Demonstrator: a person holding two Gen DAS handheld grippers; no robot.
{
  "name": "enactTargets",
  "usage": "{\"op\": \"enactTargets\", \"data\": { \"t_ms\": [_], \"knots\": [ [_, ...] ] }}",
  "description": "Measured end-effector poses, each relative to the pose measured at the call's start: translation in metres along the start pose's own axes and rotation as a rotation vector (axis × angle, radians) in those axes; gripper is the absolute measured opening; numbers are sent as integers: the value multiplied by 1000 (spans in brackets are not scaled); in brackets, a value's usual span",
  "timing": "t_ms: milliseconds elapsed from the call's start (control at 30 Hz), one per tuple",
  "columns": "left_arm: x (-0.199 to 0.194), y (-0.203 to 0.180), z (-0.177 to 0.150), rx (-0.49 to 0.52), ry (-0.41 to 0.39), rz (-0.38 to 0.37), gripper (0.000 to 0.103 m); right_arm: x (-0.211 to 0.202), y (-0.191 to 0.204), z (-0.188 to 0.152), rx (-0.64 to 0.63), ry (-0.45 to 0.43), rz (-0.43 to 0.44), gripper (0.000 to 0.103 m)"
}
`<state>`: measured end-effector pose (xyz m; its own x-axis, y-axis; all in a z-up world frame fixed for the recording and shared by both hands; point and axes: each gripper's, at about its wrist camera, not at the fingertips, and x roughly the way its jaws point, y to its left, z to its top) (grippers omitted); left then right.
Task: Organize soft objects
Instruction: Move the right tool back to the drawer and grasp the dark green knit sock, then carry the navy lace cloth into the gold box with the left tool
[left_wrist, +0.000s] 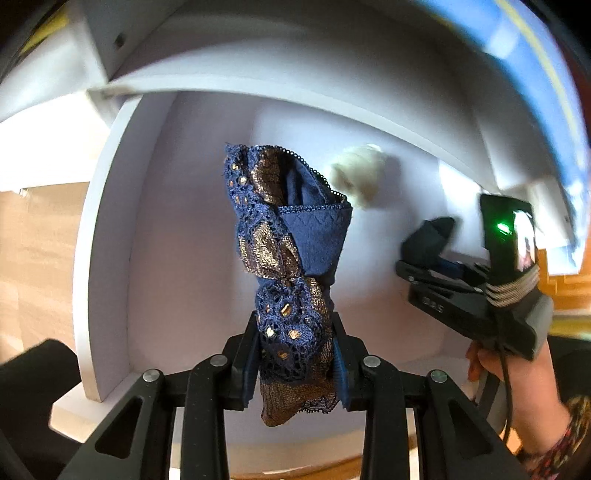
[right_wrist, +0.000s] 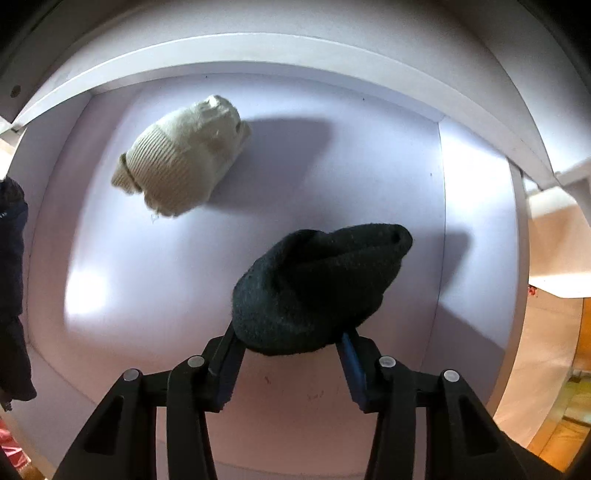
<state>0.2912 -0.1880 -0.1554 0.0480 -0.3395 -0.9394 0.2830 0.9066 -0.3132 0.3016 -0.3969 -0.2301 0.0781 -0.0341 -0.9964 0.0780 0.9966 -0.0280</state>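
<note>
Left wrist view shows the left gripper with jaws squeezed on the blue lace cloth above the white drawer, while the right gripper pinches the black sock, which could slip and land crooked on the cream sock.

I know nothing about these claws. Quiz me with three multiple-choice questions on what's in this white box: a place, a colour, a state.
1. Where does the cream sock bundle lie?
A. on the white drawer floor
B. in a claw
C. on the wood floor

2. What colour is the lace garment?
A. red
B. navy and gold
C. green

3. The right claw is:
A. empty
B. shut on the dark sock bundle
C. out of view

Answers: 1 A, it lies loose there. 2 B, navy lace, gold patches. 3 B, the bundle sits between its fingers.
</note>
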Motion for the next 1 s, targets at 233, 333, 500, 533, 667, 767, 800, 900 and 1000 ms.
{"op": "enactTargets", "data": {
  "t_ms": [233, 333, 500, 533, 667, 767, 800, 900, 1000],
  "knots": [
    [-23, -26, -13, 159, -37, -11, 33, 3, -10, 0, 15, 57, -11, 47],
    [-35, -28, -16, 181, -52, -21, 33, 0, -20, -6, 19, 69, -13, 47],
    [-56, -28, -20, 212, -81, 0, 33, 3, -30, -9, 43, 86, 11, 46],
    [-60, -27, -20, 212, -85, 6, 33, 14, -19, 2, 49, 90, 16, 46],
    [-75, -33, -25, 219, -123, 32, 33, 28, -37, -8, 83, 93, 42, 46],
    [-96, -44, -29, 237, -153, 50, 33, 34, -43, -11, 74, 91, 38, 46],
    [-104, -48, -30, 250, -168, 60, 33, 33, -41, -17, 72, 90, 37, 46],
    [-124, -57, -32, 281, -208, 72, 33, 28, -27, -32, 73, 88, 38, 46],
    [-139, -73, -27, 306, -242, 83, 33, 18, -15, -38, 73, 88, 38, 46]
  ]
}}
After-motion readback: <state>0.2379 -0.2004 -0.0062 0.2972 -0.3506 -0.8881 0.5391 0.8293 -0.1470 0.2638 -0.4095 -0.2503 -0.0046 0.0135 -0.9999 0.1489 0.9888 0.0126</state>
